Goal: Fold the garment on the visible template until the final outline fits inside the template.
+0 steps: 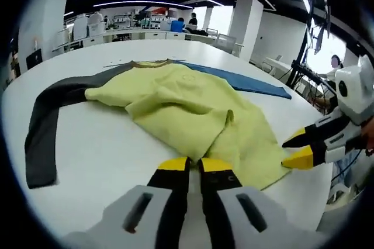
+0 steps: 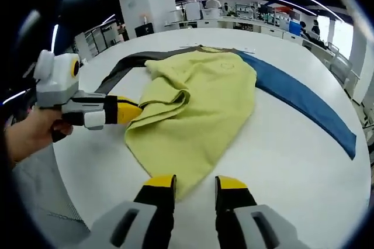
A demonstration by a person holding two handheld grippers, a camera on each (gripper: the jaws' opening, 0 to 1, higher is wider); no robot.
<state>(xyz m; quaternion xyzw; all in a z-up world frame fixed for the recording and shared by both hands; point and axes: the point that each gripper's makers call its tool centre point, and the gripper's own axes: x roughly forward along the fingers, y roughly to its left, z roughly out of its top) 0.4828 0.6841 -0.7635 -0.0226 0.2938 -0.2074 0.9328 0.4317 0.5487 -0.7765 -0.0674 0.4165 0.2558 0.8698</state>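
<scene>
On the white table (image 2: 304,161) the yellow garment (image 2: 198,100) lies crumpled, its long axis running away from both grippers toward a dark sleeve (image 1: 44,126) on one side of it and a blue sleeve (image 2: 310,106) on the other. The right gripper (image 2: 194,183) sits just short of the garment's near hem, jaws a little apart and holding nothing. The left gripper (image 1: 194,164) is at the garment's side edge, jaws nearly closed; whether they pinch cloth, I cannot tell.
</scene>
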